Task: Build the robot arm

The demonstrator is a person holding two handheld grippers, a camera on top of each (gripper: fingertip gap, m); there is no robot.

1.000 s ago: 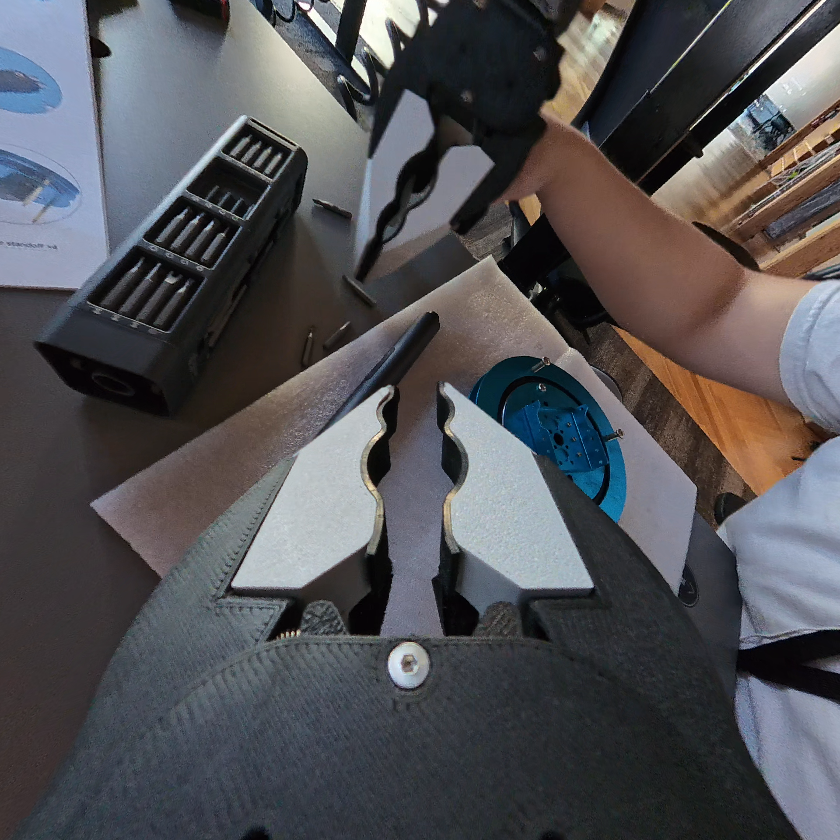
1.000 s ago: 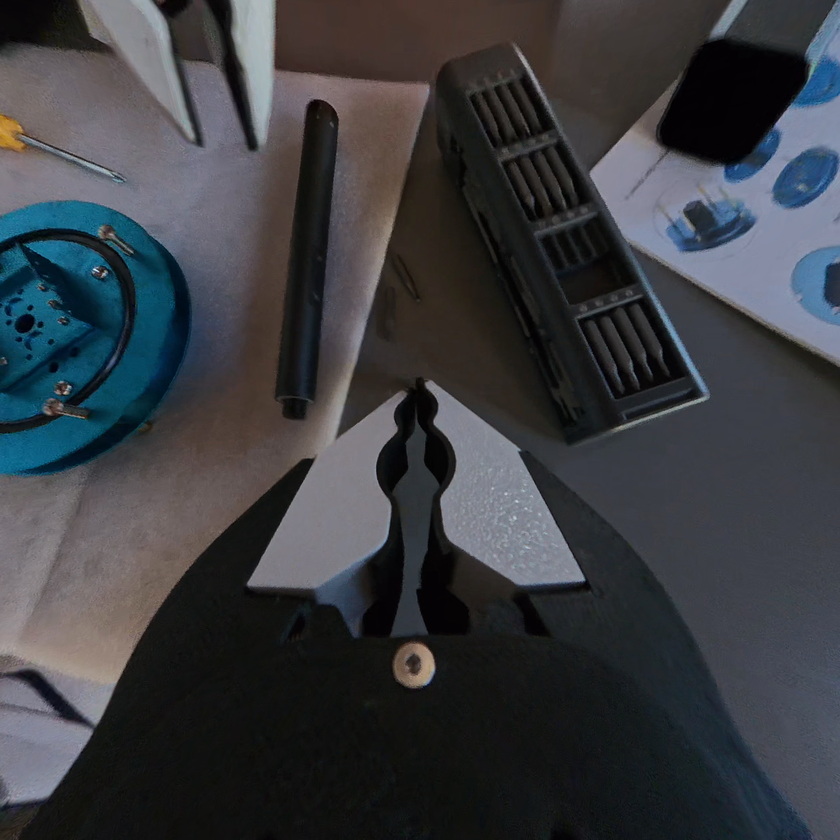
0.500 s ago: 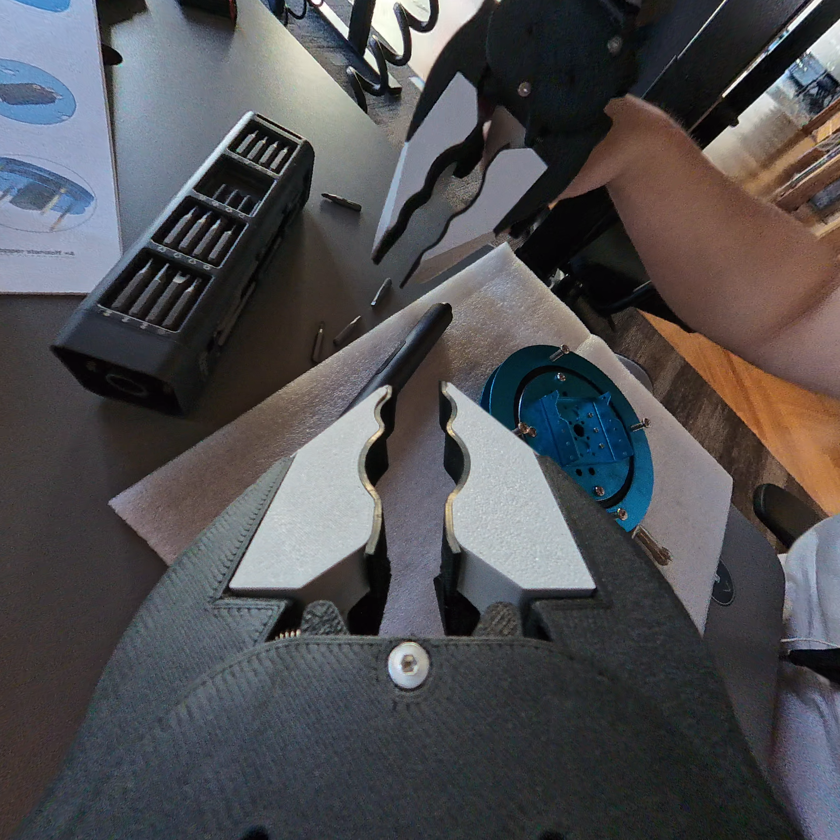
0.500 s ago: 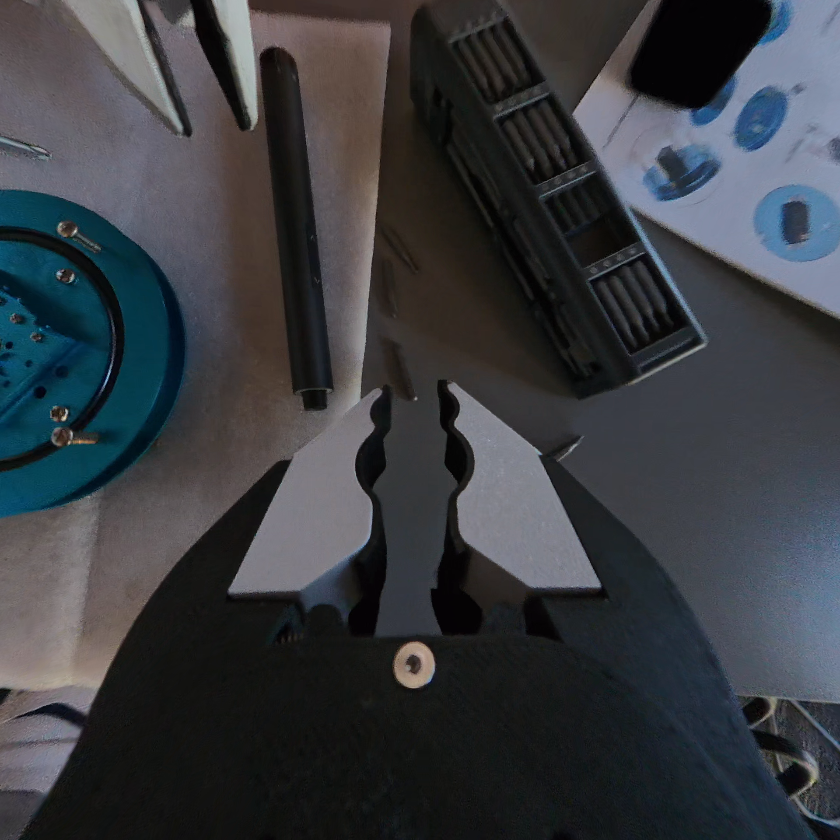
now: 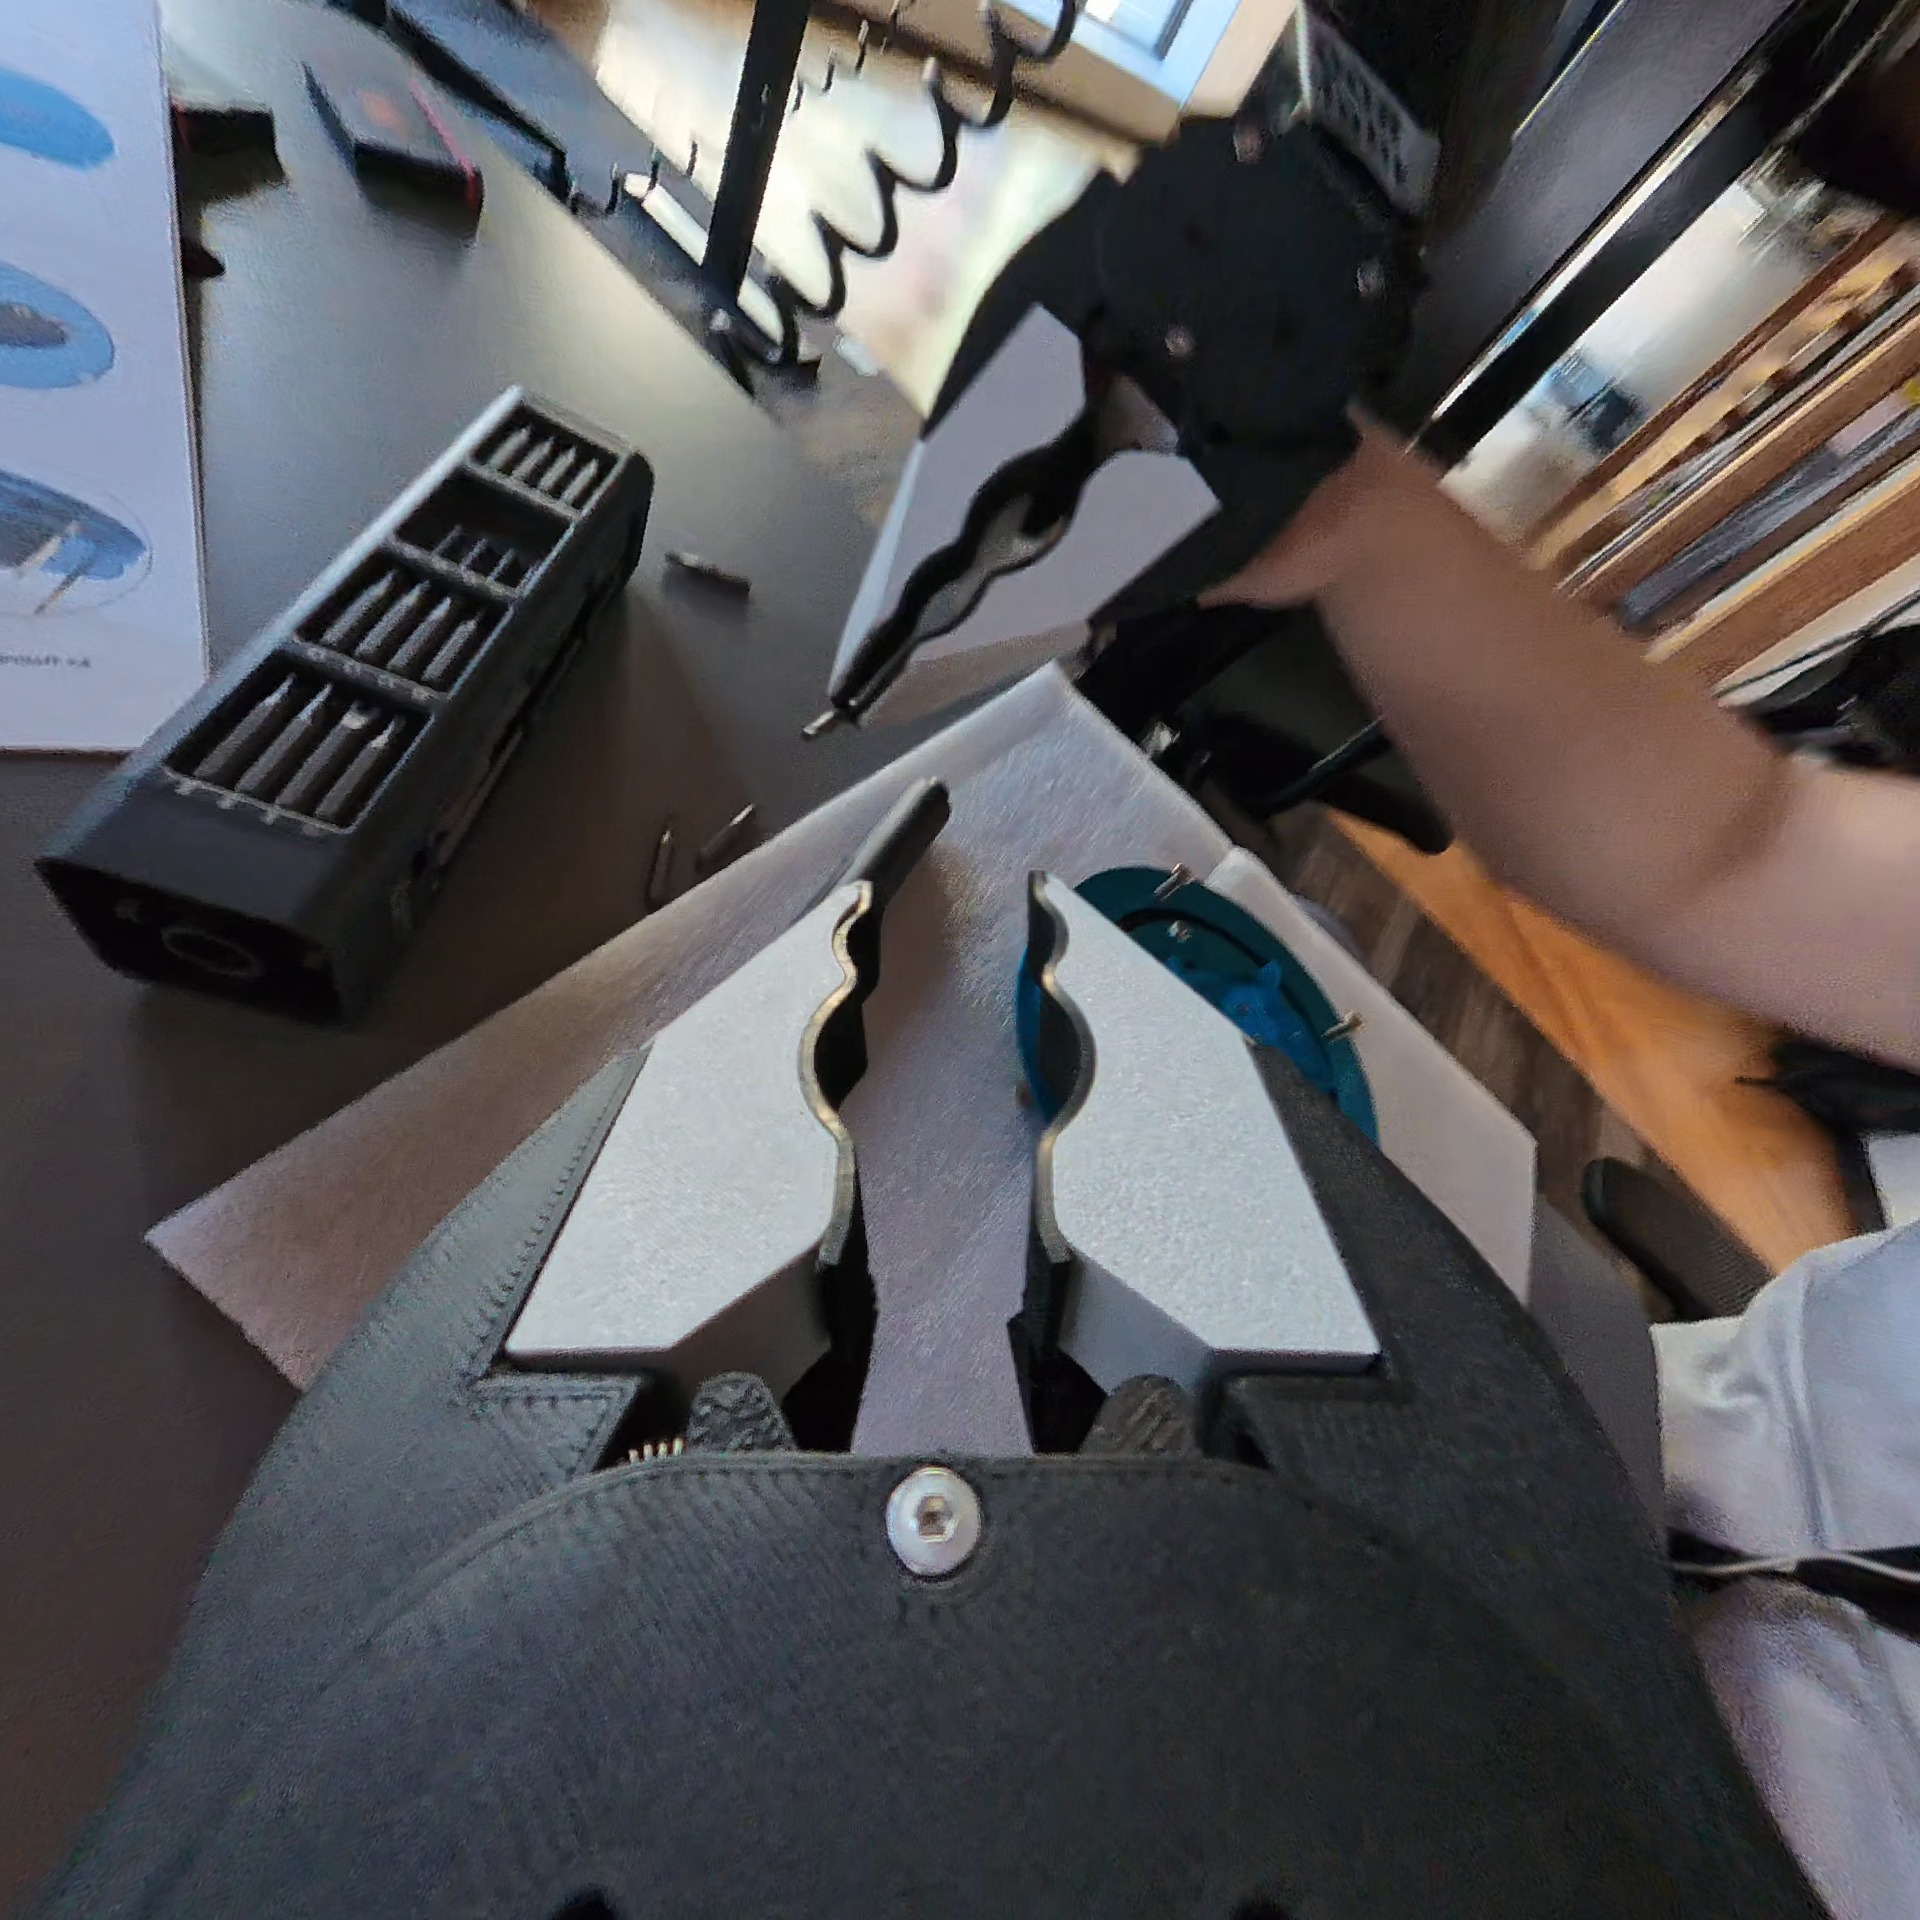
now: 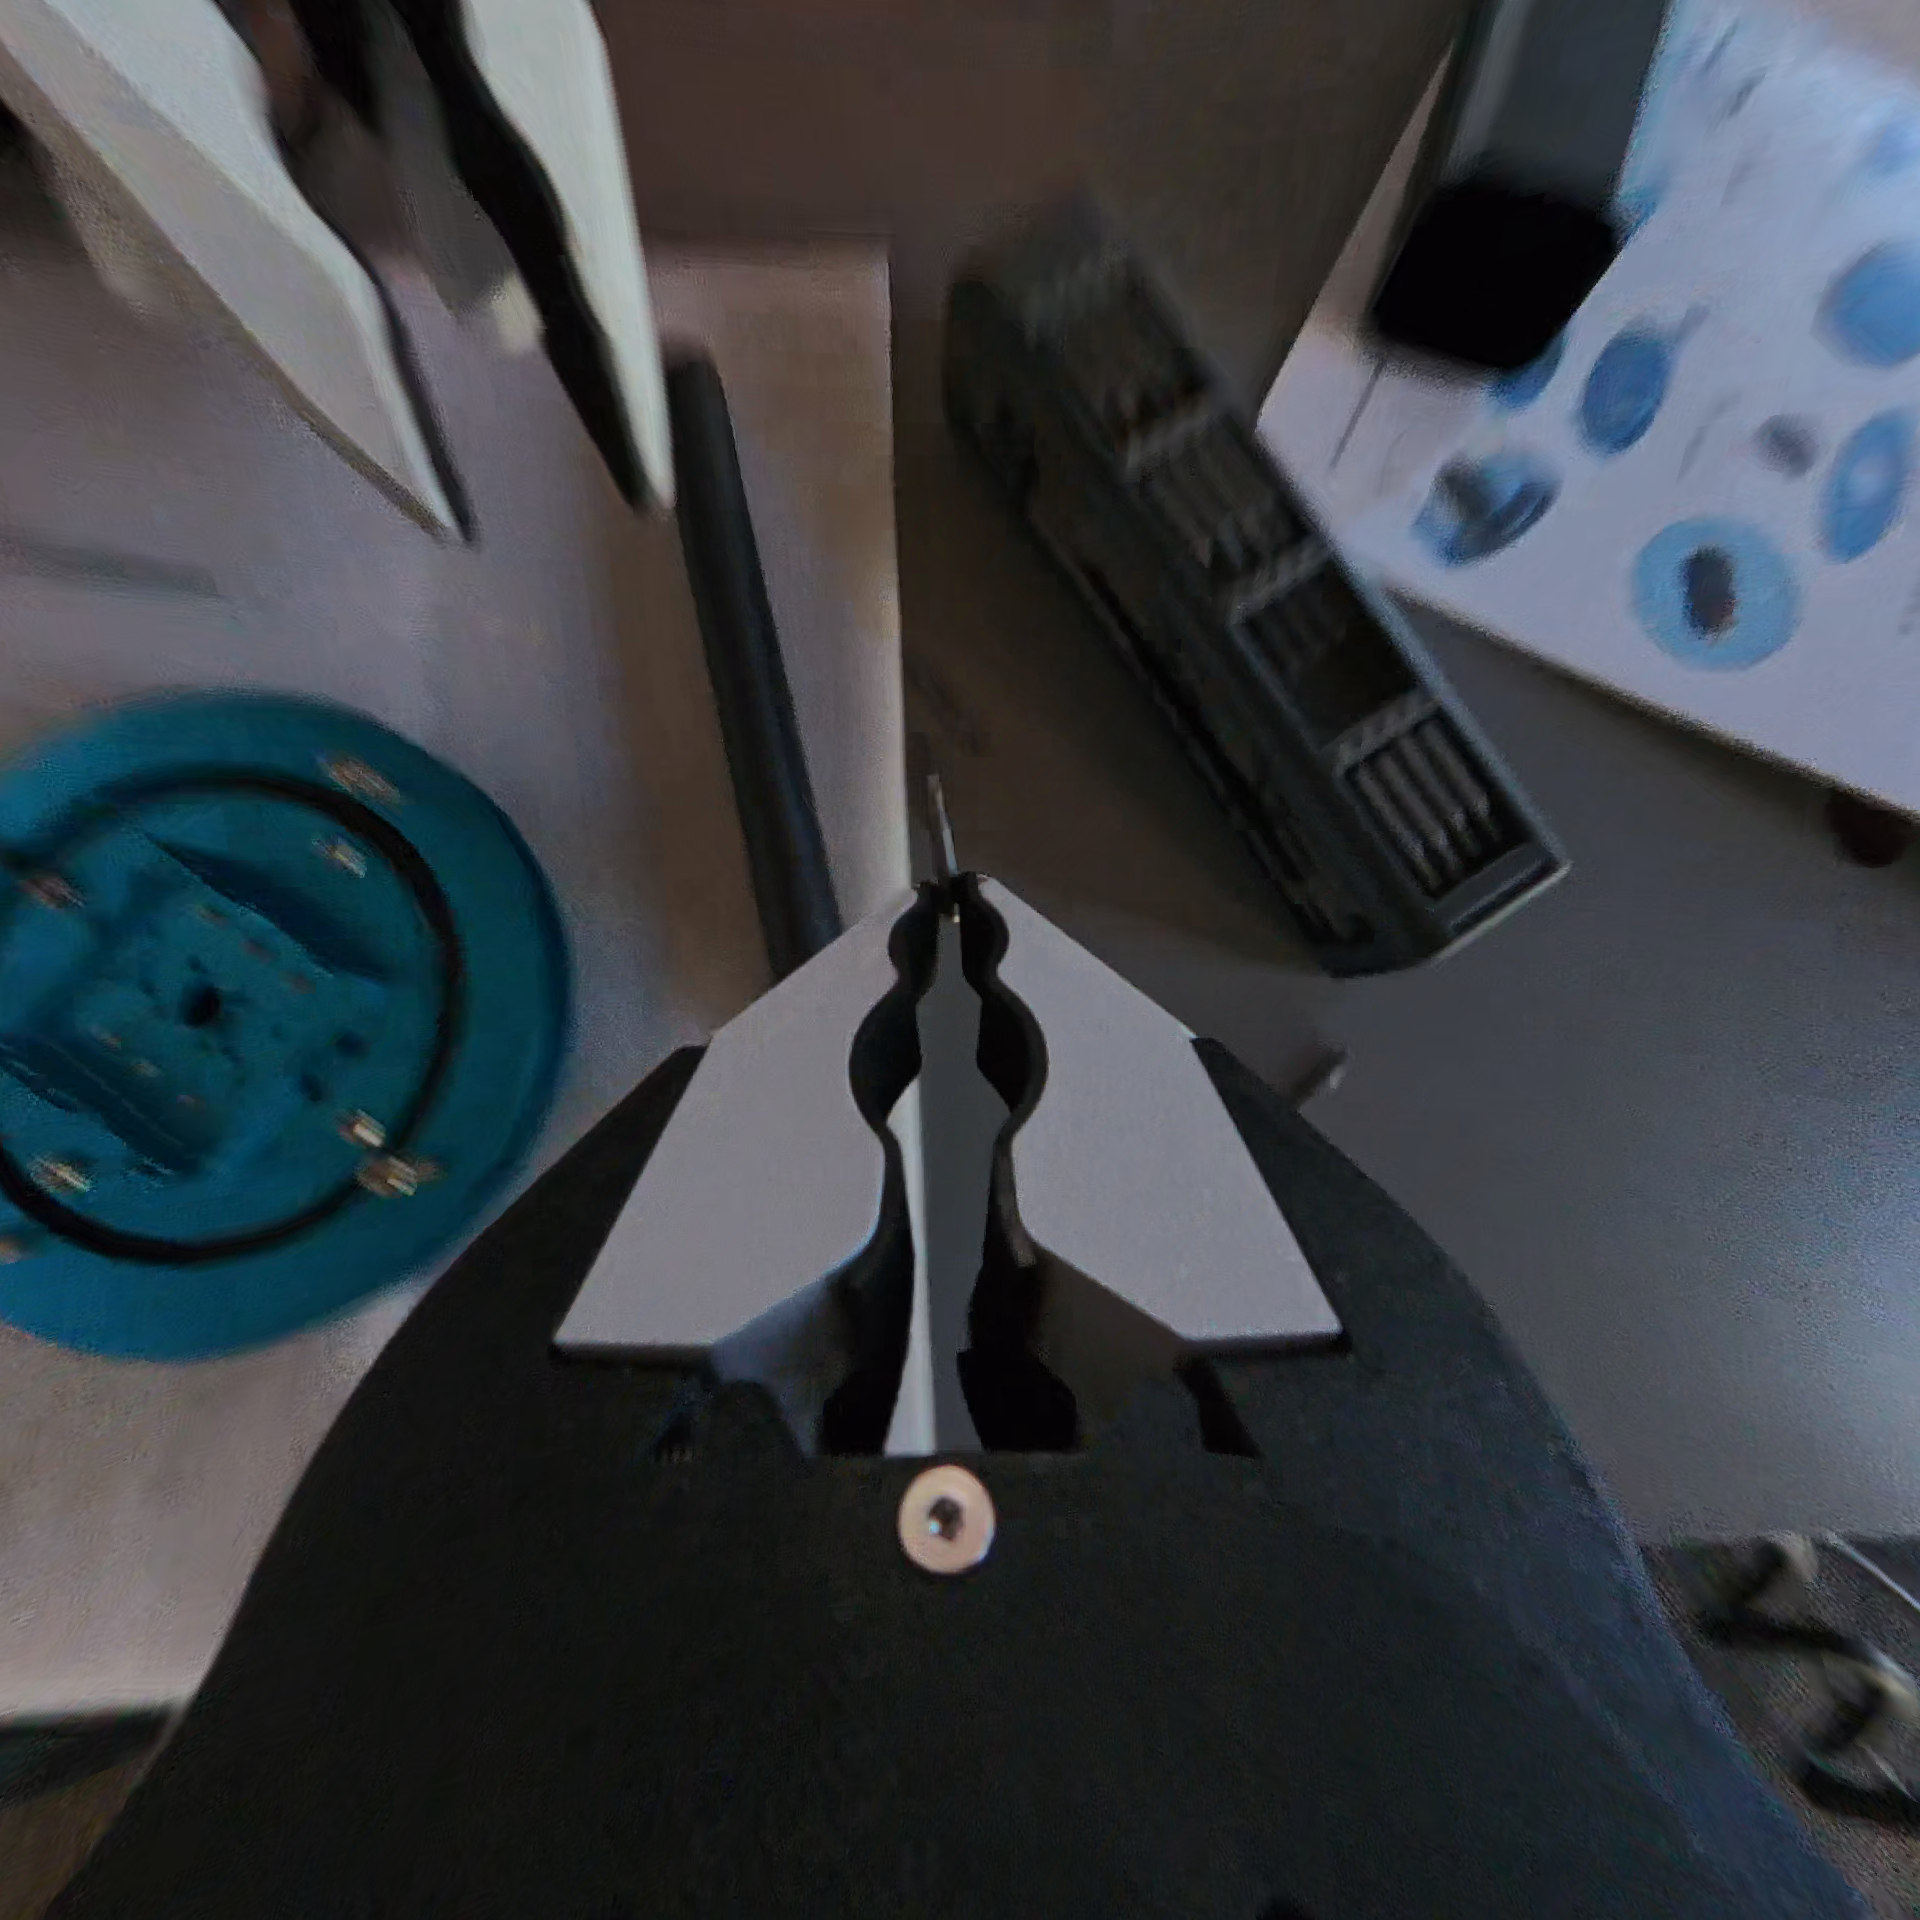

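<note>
- Right gripper (image 6: 951, 899): fingertips pinched on one small screwdriver bit (image 6: 938, 826), above the bench.
- Left gripper (image 5: 940, 909): jaws apart, empty, over one foam sheet (image 5: 1049, 748).
- One bit case (image 5: 353, 717): four compartments, bits inside.
- Two loose bits (image 5: 707, 836) beside the sheet's edge.

Workshop bench, bit case (image 5: 343, 707), blue metal part (image 6: 249, 1018), instruction sheet (image 5: 83, 416)

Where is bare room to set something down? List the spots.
Free: dark table between the bit case and the table's edge; foam sheet left of the black driver handle. Crowded: loose bits between case and foam; blue disc.
</note>
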